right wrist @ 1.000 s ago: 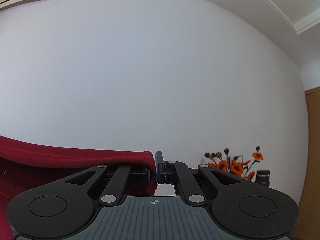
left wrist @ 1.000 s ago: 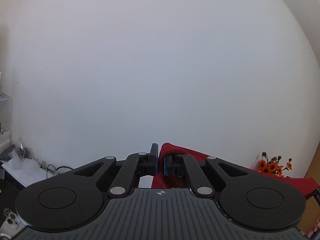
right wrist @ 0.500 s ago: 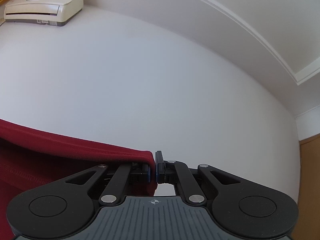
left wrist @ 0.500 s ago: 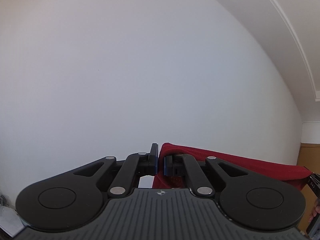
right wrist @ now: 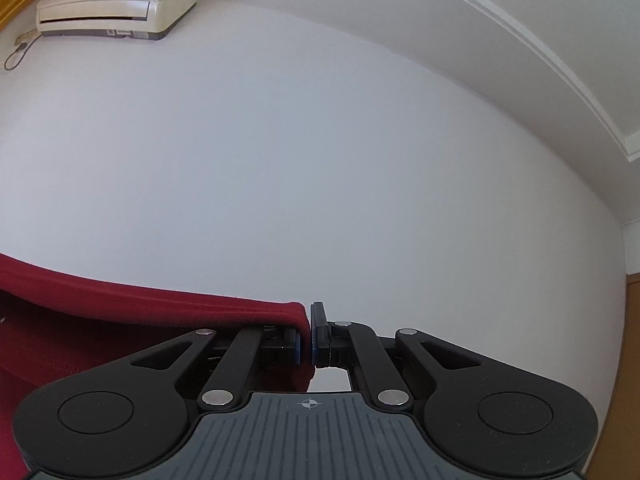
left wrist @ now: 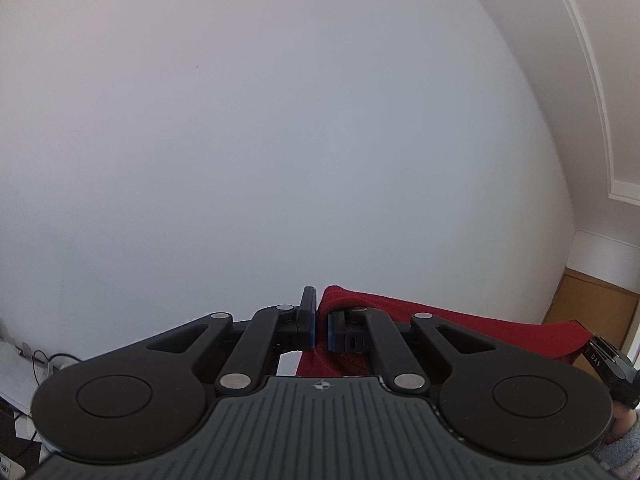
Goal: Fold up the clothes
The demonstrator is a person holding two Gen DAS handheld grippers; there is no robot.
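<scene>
A dark red garment (left wrist: 460,326) is held up in the air between both grippers, facing a white wall. My left gripper (left wrist: 319,330) is shut on one top corner of it; the cloth stretches away to the right. My right gripper (right wrist: 306,340) is shut on the other top corner; the red garment (right wrist: 120,312) runs off to the left and hangs down below. The tip of the right gripper shows at the right edge of the left wrist view (left wrist: 608,364). The lower part of the garment is hidden behind the gripper bodies.
A white wall fills both views. An air conditioner (right wrist: 116,2) hangs high on the wall at upper left. Ceiling moulding (right wrist: 540,60) runs along the top right. A wooden door frame (left wrist: 592,300) stands at the right. Cables and clutter (left wrist: 24,364) lie at lower left.
Both grippers have risen and tilted upward with the red garment still gripped. The orange flowers dropped out of view and the air conditioner and ceiling moulding came into view.
</scene>
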